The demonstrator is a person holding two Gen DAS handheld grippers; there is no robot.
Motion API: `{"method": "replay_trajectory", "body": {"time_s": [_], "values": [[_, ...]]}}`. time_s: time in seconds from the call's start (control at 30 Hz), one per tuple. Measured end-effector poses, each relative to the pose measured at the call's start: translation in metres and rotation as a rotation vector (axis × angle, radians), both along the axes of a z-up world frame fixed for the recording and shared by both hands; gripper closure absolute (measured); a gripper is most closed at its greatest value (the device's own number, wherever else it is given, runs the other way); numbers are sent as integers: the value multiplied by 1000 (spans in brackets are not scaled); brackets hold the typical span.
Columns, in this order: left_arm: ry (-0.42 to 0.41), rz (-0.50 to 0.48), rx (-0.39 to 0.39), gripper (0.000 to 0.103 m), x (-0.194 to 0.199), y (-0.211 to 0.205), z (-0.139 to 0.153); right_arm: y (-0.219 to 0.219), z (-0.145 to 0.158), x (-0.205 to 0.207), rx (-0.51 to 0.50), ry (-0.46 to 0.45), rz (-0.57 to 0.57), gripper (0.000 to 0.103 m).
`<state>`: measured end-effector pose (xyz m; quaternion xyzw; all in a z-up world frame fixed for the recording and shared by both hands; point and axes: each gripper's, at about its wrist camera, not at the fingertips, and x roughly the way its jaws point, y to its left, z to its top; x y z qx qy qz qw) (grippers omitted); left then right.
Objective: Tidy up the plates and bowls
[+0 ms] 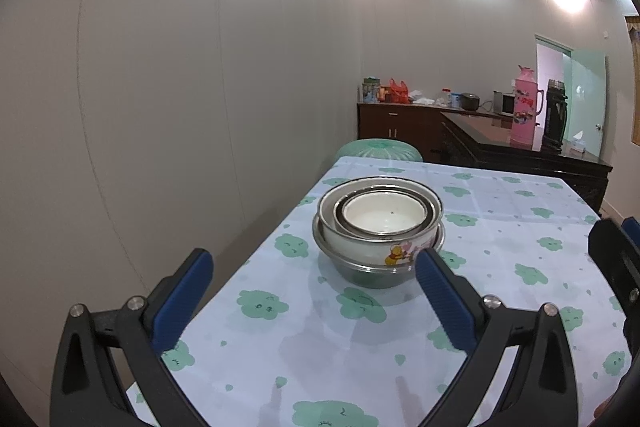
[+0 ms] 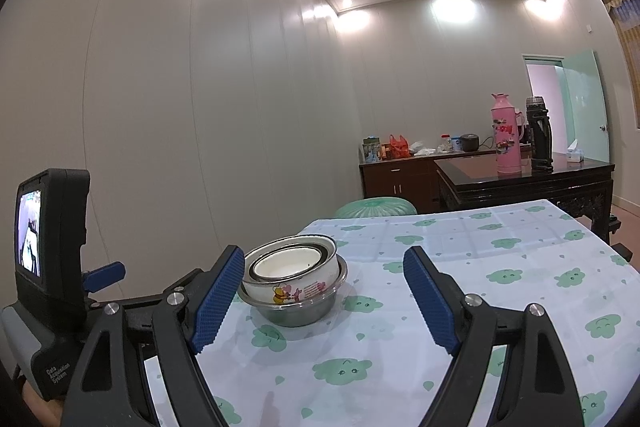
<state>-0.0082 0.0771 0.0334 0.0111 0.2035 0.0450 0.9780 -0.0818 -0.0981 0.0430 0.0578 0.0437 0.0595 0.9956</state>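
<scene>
On the tablecloth point(image 1: 500, 255), the nested bowls point(image 1: 378, 227) sit upright, mouths up, no long axis. Left gripper point(image 1: 314, 267) and right gripper point(image 2: 324, 267) are spread wide, holding nothing.

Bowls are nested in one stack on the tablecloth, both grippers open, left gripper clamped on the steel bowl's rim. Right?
Not quite. The left gripper holds nothing: in the left wrist view it stands open short of the stack, clear of the steel bowl. The rest is right: bowls nested on the tablecloth, right gripper open.
</scene>
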Motion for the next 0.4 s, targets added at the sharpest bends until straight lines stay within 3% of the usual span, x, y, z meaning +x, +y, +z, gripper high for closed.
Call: {"method": "replay_trajectory", "body": {"time_s": [0.17,0.4], "values": [[2,-44,-4,0,0,-2,0,-1,1,-1,3,-3,-1,19],[-4,-19,14,0,0,-4,3,-4,2,1,7,4,-1,19]]}}
